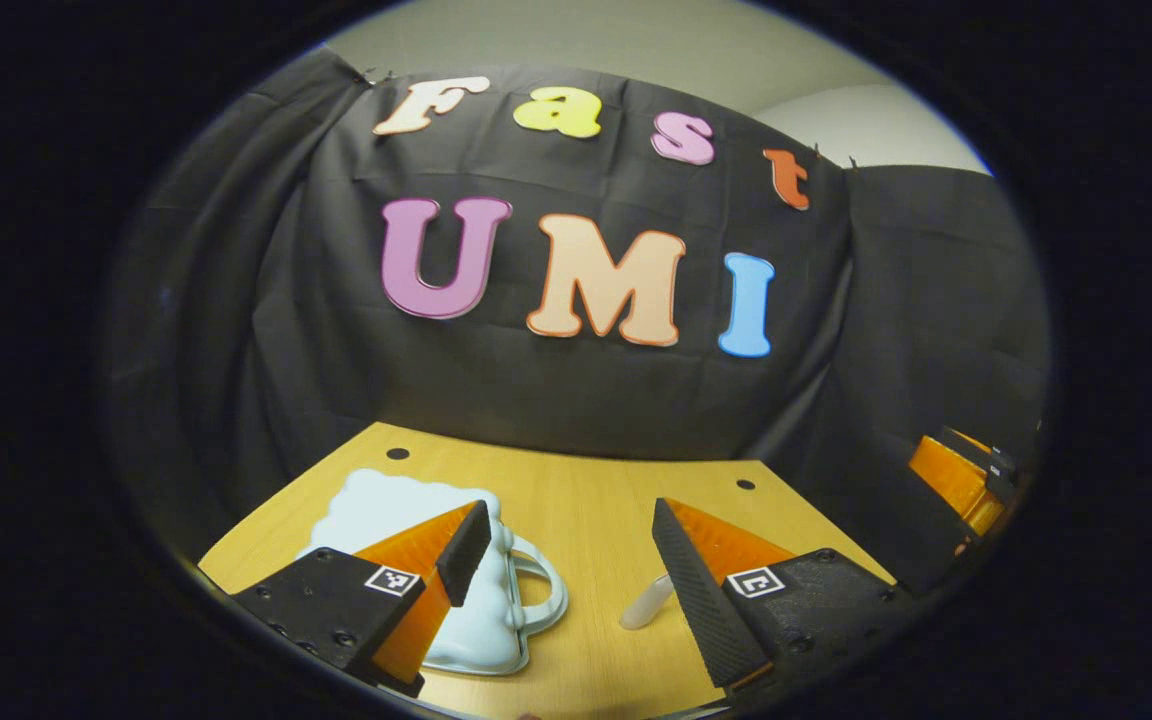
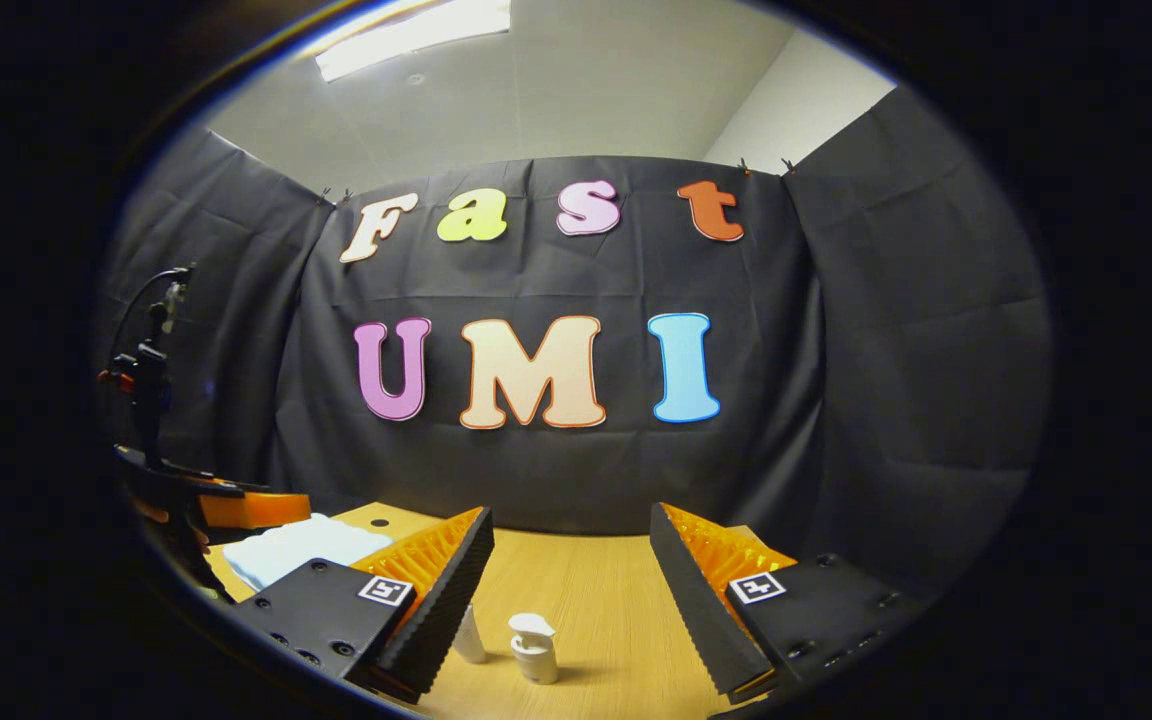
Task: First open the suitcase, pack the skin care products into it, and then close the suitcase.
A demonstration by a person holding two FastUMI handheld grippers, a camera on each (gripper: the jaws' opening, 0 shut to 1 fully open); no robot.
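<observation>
Both grippers, left gripper point(image 1: 570, 565) and right gripper point(image 2: 570, 585), hover with jaws spread and empty. The suitcase point(image 1: 406, 545) lies closed on the table point(image 1: 596, 500); beside its handle the small tube point(image 1: 648, 602) (light, round) could roll if nudged.

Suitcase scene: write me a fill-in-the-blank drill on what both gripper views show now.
1. The light blue suitcase lies on the wooden table with its lid ___.
2. The left gripper has its fingers ___.
3. Between the right gripper's fingers stands a small ___ pump bottle.

Missing words: closed; open; white
</observation>
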